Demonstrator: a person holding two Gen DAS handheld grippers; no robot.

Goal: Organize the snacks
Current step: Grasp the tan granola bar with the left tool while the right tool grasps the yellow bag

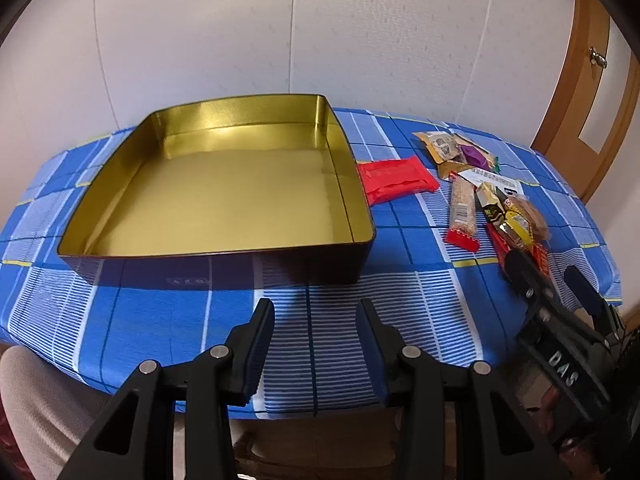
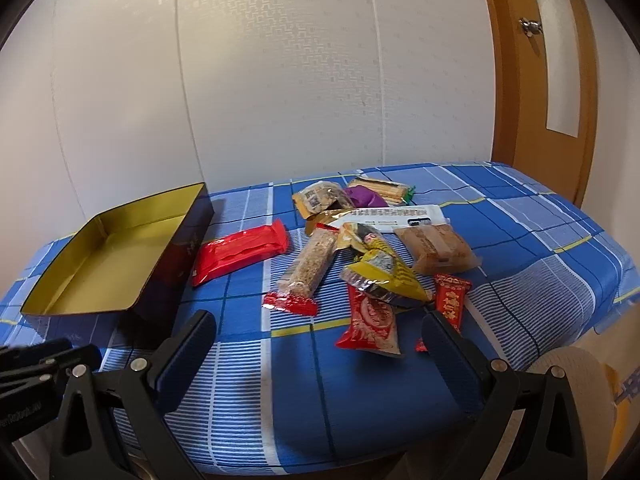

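An empty gold-lined tin (image 1: 224, 192) with dark outer walls sits on the left of the table; its rim (image 2: 80, 312) also shows in the right wrist view. To its right lies a loose pile of snacks: a flat red packet (image 2: 240, 254), a cereal bar with red ends (image 2: 306, 268), a yellow packet (image 2: 380, 276), a red-patterned packet (image 2: 372, 320) and a brown cake packet (image 2: 436, 248). My left gripper (image 1: 316, 312) is open in front of the tin, holding nothing. My right gripper (image 2: 318, 320) is open wide just short of the pile, also holding nothing.
A blue checked cloth (image 2: 520, 216) covers the table, which stands against a white wall. A wooden door (image 2: 532, 100) is at the far right. The table's front edge runs just beneath both grippers. A person's leg (image 1: 36, 400) shows below it on the left.
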